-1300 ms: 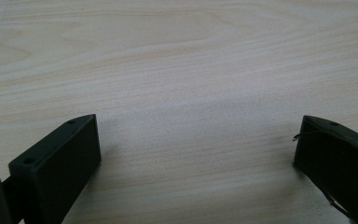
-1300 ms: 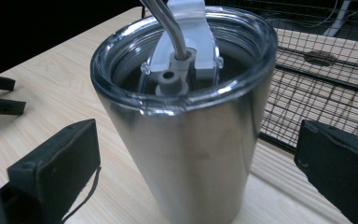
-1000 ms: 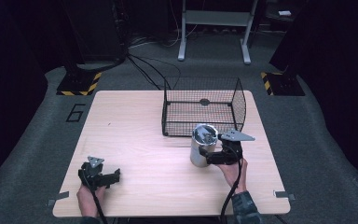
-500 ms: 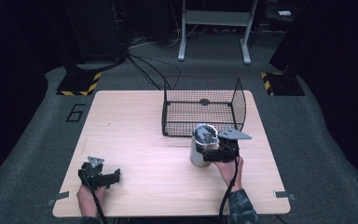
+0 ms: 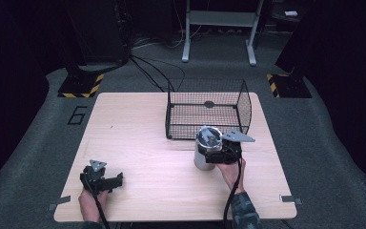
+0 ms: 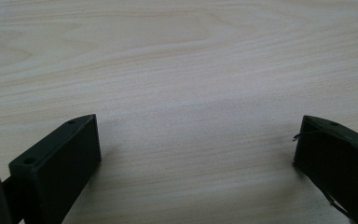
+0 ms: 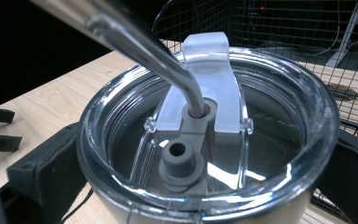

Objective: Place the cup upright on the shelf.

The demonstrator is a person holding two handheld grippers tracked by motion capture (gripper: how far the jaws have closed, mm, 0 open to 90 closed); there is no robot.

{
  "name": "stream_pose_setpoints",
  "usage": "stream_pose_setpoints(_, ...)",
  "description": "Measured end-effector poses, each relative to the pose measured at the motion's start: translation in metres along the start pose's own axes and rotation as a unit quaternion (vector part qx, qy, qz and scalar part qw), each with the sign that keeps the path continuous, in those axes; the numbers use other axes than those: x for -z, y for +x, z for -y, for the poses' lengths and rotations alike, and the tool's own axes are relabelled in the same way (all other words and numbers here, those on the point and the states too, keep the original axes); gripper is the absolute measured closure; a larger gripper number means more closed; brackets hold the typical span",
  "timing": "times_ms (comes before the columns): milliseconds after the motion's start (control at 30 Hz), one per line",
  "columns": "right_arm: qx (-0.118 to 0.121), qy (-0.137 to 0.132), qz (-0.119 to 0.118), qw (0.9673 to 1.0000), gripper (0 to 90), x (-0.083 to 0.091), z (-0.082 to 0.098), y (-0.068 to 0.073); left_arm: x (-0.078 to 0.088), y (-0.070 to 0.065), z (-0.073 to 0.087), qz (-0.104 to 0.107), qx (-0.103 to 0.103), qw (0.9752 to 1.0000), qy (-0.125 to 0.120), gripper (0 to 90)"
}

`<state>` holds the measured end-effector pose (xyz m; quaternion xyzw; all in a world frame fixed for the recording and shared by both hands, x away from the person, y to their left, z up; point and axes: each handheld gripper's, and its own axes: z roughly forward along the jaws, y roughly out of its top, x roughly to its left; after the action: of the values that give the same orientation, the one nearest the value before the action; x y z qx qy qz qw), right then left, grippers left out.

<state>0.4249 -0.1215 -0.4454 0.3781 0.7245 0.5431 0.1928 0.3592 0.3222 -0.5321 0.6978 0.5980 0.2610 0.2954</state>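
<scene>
In the high view, we see the right gripper (image 5: pixel 218 153) clamping the steel tumbler with a clear plastic lid (image 5: pixel 206 147), right of the frame's centre, just below the black wire basket (image 5: pixel 208 109). The left gripper (image 5: pixel 106 180) rests lower left. In the left gripper view its jaws stand spread over the pale wooden table (image 6: pixel 182 70). In the right gripper view, jaws flank the tumbler (image 7: pixel 205 140); a metal straw (image 7: pixel 135 42) enters its lid.

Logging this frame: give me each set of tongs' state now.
Left tongs: open, holding nothing, over bare table.
Right tongs: closed around the steel tumbler.
</scene>
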Motion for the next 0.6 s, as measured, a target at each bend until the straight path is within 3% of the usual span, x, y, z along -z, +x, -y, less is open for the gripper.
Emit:
stream_pose_setpoints(433,0.002,-0.016,-0.004,0.9999,0.0,-0.0058,0.0022,-0.0010,-0.0004,-0.0003,0.0002,-0.001,0.000,1.0000,-0.003,0.2)
stream_pose_setpoints(600,0.005,-0.017,0.009,0.9998,0.1,-0.0080,0.0015,0.0019,0.0000,0.0000,0.0000,0.000,0.000,1.0000,0.000,0.2)
